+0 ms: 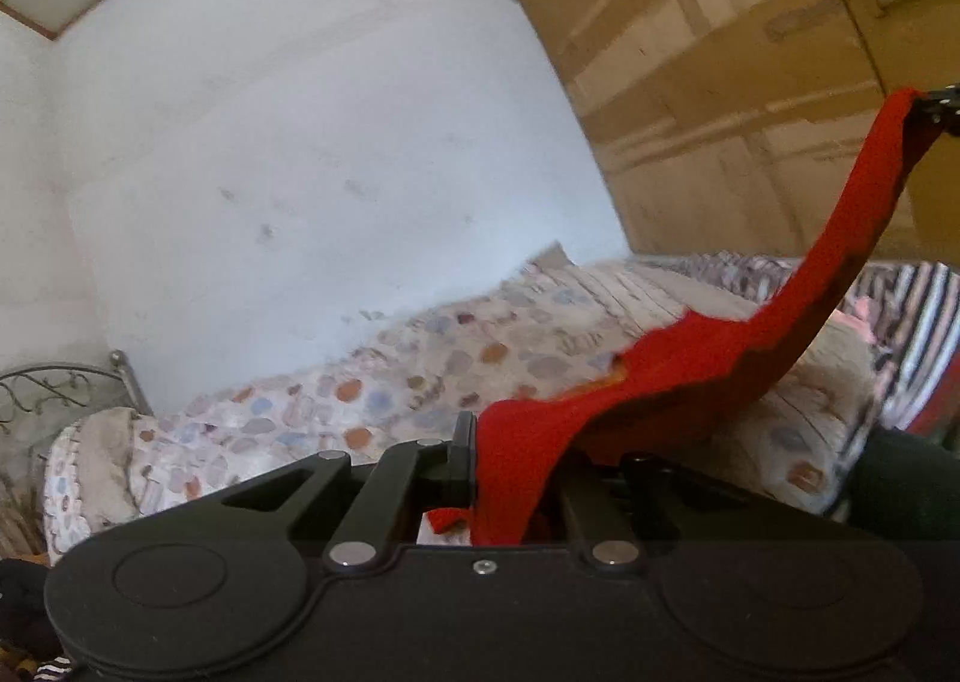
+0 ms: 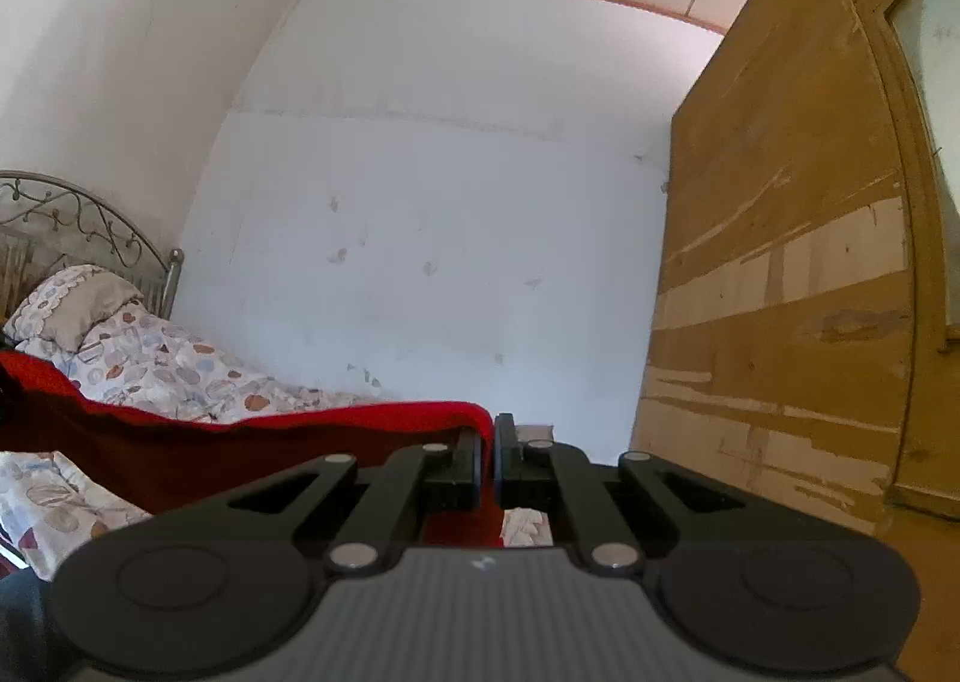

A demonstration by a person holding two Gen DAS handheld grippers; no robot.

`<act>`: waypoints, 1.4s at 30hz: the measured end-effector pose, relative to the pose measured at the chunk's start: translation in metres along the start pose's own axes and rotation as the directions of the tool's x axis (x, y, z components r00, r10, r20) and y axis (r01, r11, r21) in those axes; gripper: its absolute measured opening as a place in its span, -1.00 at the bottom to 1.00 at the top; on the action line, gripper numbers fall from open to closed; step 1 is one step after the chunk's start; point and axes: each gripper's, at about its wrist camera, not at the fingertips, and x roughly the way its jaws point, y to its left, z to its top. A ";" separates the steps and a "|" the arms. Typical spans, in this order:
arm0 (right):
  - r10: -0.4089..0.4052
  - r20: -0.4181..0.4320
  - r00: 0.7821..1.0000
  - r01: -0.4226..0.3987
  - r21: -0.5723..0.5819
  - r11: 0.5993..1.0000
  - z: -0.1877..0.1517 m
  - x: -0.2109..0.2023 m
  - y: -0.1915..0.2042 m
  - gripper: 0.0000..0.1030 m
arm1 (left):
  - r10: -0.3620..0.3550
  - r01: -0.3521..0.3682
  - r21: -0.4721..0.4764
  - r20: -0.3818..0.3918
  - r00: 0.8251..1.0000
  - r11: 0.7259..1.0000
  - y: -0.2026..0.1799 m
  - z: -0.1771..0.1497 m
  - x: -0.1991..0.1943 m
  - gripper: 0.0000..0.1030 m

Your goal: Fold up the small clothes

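Two tongs, left (image 1: 510, 472) and right (image 2: 489, 460), each clamped on a corner of the red garment (image 1: 690, 364), stretch it between them above the bed (image 1: 420, 370); no fold appears made yet.

No legible text, label, brand name, number or sign appears in either wrist view. The only mark is a small pale emblem on the ribbed grey body of the right tool (image 2: 488, 445), too small and blurred to read as a letter or logo.
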 end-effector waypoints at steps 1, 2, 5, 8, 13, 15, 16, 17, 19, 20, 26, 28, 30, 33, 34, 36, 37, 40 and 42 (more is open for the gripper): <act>-0.002 -0.013 1.000 0.002 0.005 1.000 -0.003 0.002 0.001 -0.92 | -0.010 0.010 0.007 -0.007 1.000 1.000 -0.003 -0.003 0.001 -0.90; -0.005 -0.027 1.000 0.005 0.016 1.000 -0.008 0.005 0.000 -0.92 | -0.002 0.003 0.031 -0.016 1.000 1.000 -0.007 -0.006 0.006 -0.90; -0.003 -0.071 0.997 0.010 0.089 0.996 -0.016 0.016 -0.007 -0.92 | 0.033 -0.029 0.112 -0.035 0.999 0.993 -0.015 -0.012 0.018 -0.89; -0.002 -0.092 0.996 0.012 0.115 0.993 -0.023 0.030 -0.013 -0.92 | 0.014 -0.010 0.087 -0.042 0.999 0.996 -0.006 -0.007 0.034 -0.89; 0.043 -0.100 0.994 -0.029 0.136 0.990 -0.016 0.075 -0.023 -0.92 | 0.001 -0.001 0.096 0.002 1.000 0.995 0.011 0.013 0.077 -0.89; 0.072 -0.105 0.992 -0.054 0.171 0.984 -0.007 0.106 -0.032 -0.92 | -0.037 0.036 0.052 0.010 0.999 0.998 0.024 0.025 0.104 -0.89; 0.086 -0.106 0.991 -0.065 0.182 0.981 -0.003 0.123 -0.037 -0.92 | -0.057 0.056 0.021 0.002 0.998 0.998 0.032 0.033 0.123 -0.89; 0.102 -0.106 0.989 -0.080 0.188 0.979 0.001 0.143 -0.041 -0.92 | -0.069 0.069 0.005 -0.009 0.998 0.998 0.038 0.038 0.139 -0.89; 0.122 -0.117 0.986 -0.101 0.171 0.980 0.008 0.181 -0.046 -0.91 | -0.086 0.086 0.000 -0.034 0.996 0.996 0.050 0.050 0.176 -0.89; 0.125 -0.127 0.984 -0.105 0.148 0.983 0.009 0.202 -0.048 -0.91 | -0.088 0.089 0.010 -0.044 0.995 0.996 0.053 0.054 0.194 -0.89; 0.190 -0.225 0.956 -0.155 0.162 0.975 -0.009 0.330 -0.054 -0.91 | -0.187 0.169 -0.106 -0.182 0.965 0.980 0.081 0.059 0.313 -0.88; 0.197 -0.269 0.943 -0.152 0.181 0.972 -0.024 0.365 -0.053 -0.91 | -0.213 0.186 -0.135 -0.218 0.953 0.973 0.087 0.051 0.349 -0.88; 0.204 -0.334 0.920 -0.149 0.184 0.972 -0.041 0.398 -0.051 -0.91 | -0.207 0.182 -0.115 -0.257 0.944 0.976 0.086 0.043 0.377 -0.88; 0.208 -0.414 0.886 -0.143 0.181 0.973 -0.068 0.437 -0.041 -0.91 | -0.204 0.183 -0.094 -0.332 0.921 0.979 0.082 0.026 0.418 -0.87; 0.206 -0.434 0.877 -0.140 0.179 0.974 -0.077 0.447 -0.039 -0.91 | -0.214 0.188 -0.105 -0.360 0.908 0.977 0.081 0.019 0.432 -0.86; 0.200 -0.470 0.860 -0.129 0.180 0.975 -0.096 0.463 -0.032 -0.91 | -0.230 0.192 -0.133 -0.401 0.887 0.972 0.079 0.007 0.452 -0.84; 0.197 -0.482 0.854 -0.124 0.178 0.976 -0.104 0.467 -0.029 -0.91 | -0.243 0.194 -0.157 -0.425 0.872 0.968 0.078 -0.001 0.463 -0.81; 0.191 -0.516 0.835 -0.113 0.179 0.977 -0.125 0.478 -0.023 -0.91 | -0.266 0.177 -0.227 -0.463 0.846 0.958 0.080 -0.019 0.486 -0.69; 0.195 -0.529 0.826 -0.106 0.194 0.975 -0.135 0.484 -0.023 -0.90 | -0.280 0.170 -0.262 -0.470 0.837 0.950 0.083 -0.027 0.495 -0.64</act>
